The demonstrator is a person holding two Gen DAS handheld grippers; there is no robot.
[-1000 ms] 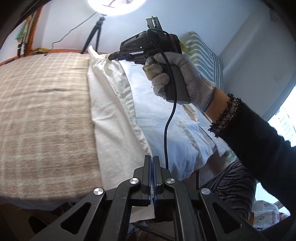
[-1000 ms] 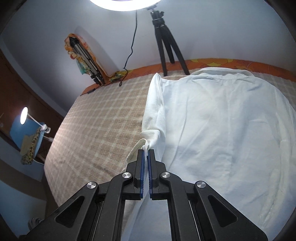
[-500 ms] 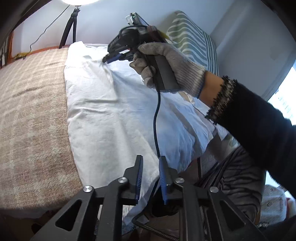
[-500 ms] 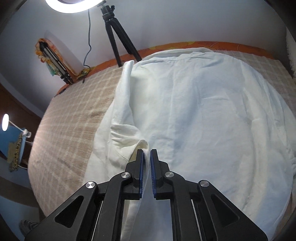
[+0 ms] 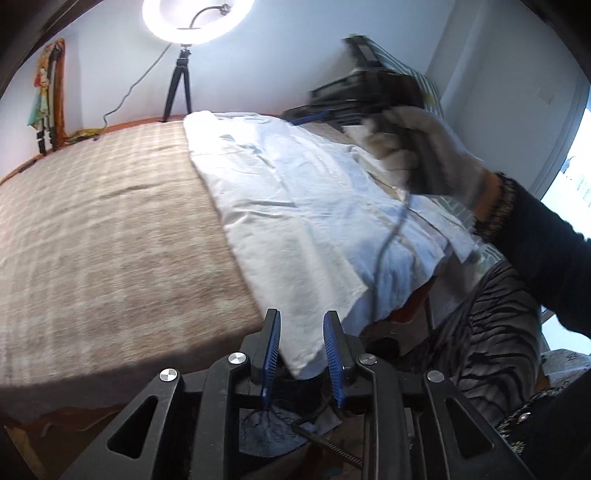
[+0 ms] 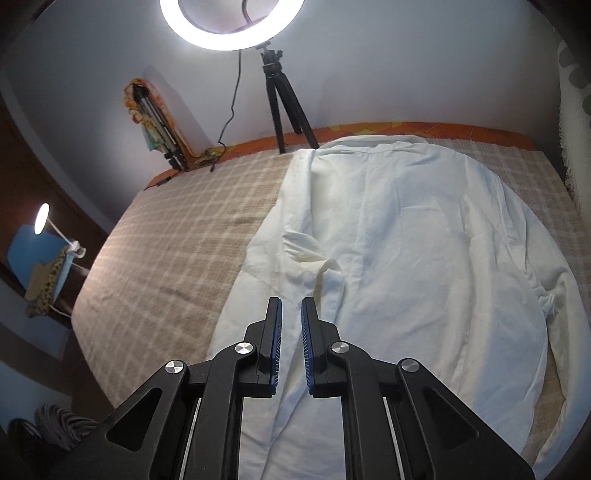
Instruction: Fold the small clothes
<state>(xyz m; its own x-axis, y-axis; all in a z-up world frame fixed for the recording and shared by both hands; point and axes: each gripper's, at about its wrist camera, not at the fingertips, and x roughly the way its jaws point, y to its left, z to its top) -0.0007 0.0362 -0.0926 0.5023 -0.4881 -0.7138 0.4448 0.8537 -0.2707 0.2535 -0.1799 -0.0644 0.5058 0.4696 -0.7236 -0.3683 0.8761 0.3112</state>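
Bed under plaid blanket; ring light on tripod at 12 o'clock, pale wall behind; desk lamp at 9.

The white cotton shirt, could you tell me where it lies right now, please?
The white cotton shirt lies spread on the beige checked blanket, collar toward the black tripod.

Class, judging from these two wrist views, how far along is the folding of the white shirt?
Done: the white shirt lies on the checked blanket with its left side and sleeve folded inward. In hand: nothing; the left hand-held gripper and right hand-held gripper are open. Left: the other side and folding lengthwise.
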